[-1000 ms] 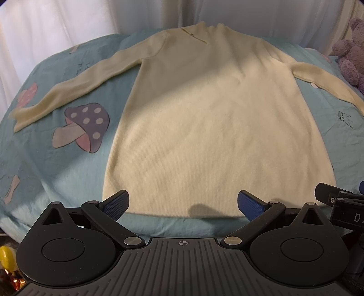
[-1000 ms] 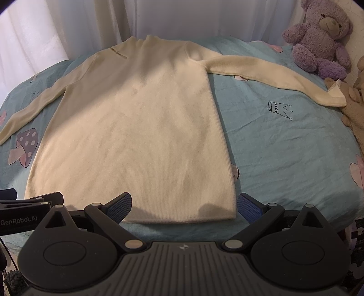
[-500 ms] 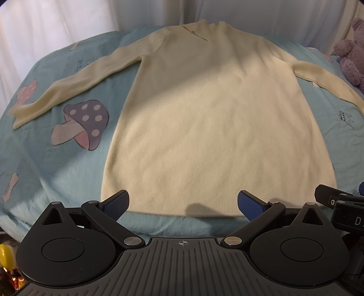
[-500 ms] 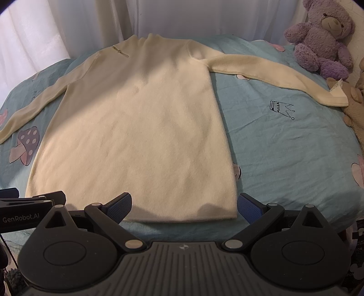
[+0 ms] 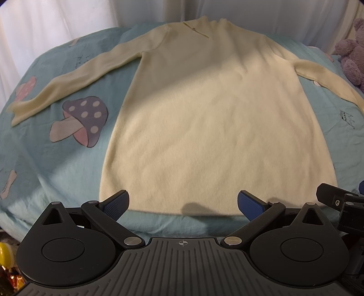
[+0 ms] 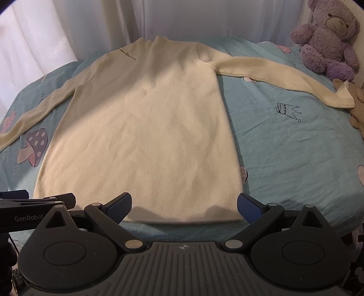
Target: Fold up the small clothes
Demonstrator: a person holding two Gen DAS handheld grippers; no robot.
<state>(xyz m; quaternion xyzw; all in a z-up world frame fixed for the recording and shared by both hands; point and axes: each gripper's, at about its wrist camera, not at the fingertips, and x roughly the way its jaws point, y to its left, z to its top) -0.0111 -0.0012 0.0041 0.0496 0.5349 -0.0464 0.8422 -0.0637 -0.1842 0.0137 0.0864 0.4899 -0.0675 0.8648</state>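
Knitwear is lying flat in the left wrist view: one cream sweater (image 5: pixel 200 118) is spreading face up across a teal bedsheet (image 5: pixel 56 173), hem nearest the camera, neck at the far edge by a white curtain (image 5: pixel 56 18). The left gripper (image 5: pixel 183 202) is hovering just over the hem with its jaws standing wide apart, gripping nothing. Counted here: one sweater, two sleeves stretching outward, one full mushroom print (image 5: pixel 79 120) beside the left sleeve (image 5: pixel 68 79), one small crown drawing (image 5: pixel 347 117), and part of one purple teddy (image 5: pixel 352 52) at the right edge. Risk, as a judgement: with the jaws straddling the middle of the hem and not a corner, a pinch may be catching only the top layer, so the lift would be dragging the body askew and wrinkling it.

Sweater (image 6: pixel 145 127) and bed are appearing again in the right wrist view, with the right gripper (image 6: pixel 184 205) also poised at the hem, jaws spread and empty, near the right hem corner. Counted: one purple teddy (image 6: pixel 327 36) sitting whole, one tan plush (image 6: pixel 357 102) partly showing, one crown (image 6: pixel 287 110). The right sleeve (image 6: pixel 284 77) is reaching right up to the tan plush, so a fold may be snagging on it. The soft sheet may also be getting pinched along with the knit.
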